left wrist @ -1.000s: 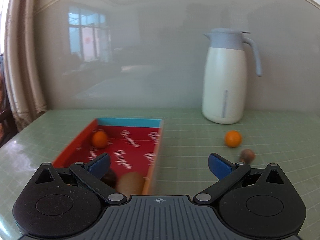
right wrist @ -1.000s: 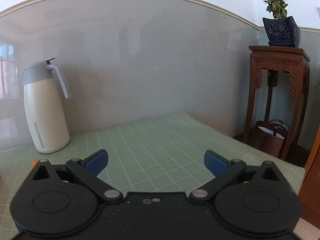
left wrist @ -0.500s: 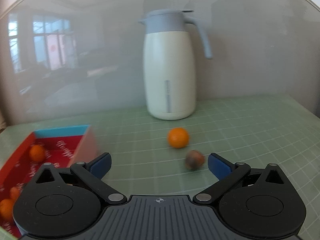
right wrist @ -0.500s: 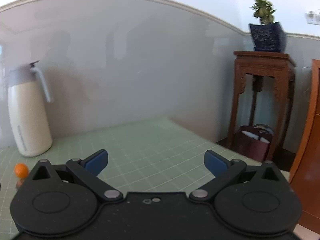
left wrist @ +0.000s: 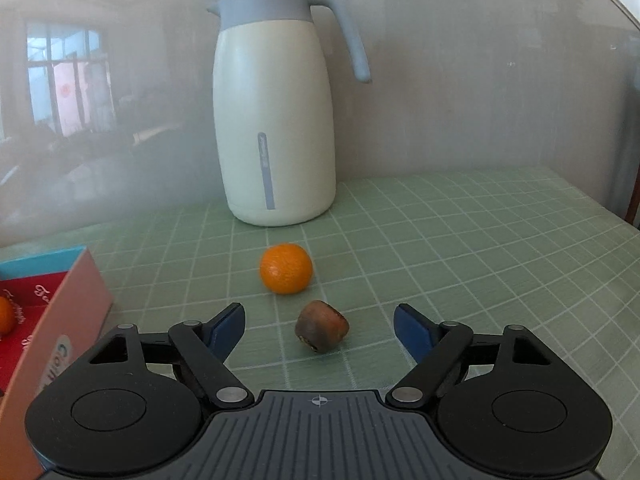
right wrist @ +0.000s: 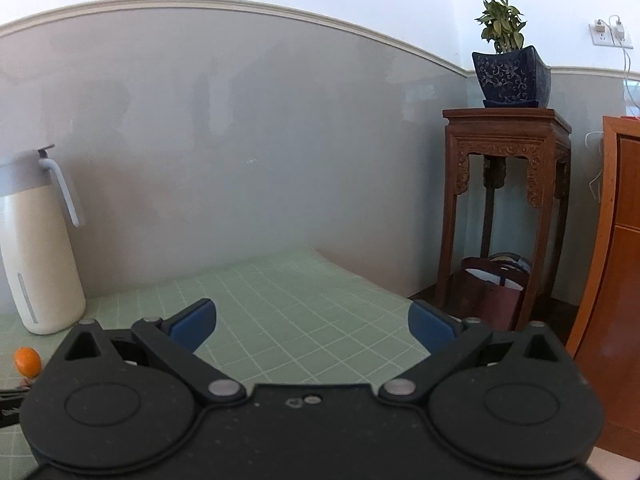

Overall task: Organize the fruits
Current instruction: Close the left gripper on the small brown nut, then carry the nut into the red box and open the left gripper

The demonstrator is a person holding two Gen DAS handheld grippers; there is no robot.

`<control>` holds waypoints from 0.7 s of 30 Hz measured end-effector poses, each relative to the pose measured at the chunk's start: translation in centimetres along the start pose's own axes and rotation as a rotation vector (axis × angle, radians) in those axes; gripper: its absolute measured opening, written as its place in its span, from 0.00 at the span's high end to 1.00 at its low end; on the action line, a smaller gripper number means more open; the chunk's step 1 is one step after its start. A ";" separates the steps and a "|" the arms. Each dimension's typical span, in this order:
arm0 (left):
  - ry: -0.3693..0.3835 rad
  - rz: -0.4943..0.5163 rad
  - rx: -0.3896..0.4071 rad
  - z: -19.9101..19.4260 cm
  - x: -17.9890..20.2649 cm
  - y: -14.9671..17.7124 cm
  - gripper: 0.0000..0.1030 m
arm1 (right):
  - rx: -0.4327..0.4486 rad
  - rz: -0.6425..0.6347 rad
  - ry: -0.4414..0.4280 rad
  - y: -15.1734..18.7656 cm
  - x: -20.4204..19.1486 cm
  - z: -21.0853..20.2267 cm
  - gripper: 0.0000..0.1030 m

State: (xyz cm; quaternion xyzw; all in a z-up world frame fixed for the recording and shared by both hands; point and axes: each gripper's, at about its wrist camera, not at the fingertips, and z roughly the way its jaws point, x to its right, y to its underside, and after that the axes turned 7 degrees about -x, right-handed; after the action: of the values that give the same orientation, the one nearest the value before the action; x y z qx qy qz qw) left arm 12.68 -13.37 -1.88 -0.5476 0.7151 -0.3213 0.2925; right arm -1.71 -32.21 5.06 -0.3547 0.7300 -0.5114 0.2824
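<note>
In the left wrist view a small brown fruit [left wrist: 322,331] lies on the green mat between the open jaws of my left gripper [left wrist: 320,326], untouched. A mandarin [left wrist: 285,268] sits just beyond it. A red box [left wrist: 48,320] with a blue far wall stands at the left edge, with another mandarin [left wrist: 5,315] inside. My right gripper [right wrist: 312,322] is open and empty above bare mat. The loose mandarin also shows at the right wrist view's left edge [right wrist: 27,361].
A tall cream thermos jug [left wrist: 276,120] with a grey lid stands at the back by the wall, also seen in the right wrist view [right wrist: 36,256]. Beyond the table's right edge stand a wooden plant stand [right wrist: 504,200] and an orange cabinet [right wrist: 616,280].
My left gripper has swung right, away from the red box, and closed in on the brown fruit and mandarin. My right gripper has turned a little to the right.
</note>
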 end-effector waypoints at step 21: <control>0.027 -0.041 -0.026 0.9 -1.2 -0.3 0.68 | -0.025 0.005 -0.054 0.0 -1.0 0.5 0.00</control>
State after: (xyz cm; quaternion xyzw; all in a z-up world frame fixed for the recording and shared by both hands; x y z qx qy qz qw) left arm 13.86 -12.43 -2.13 -0.5614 0.7118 -0.3252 0.2692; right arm -0.73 -31.64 4.98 -0.3701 0.7293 -0.4917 0.2991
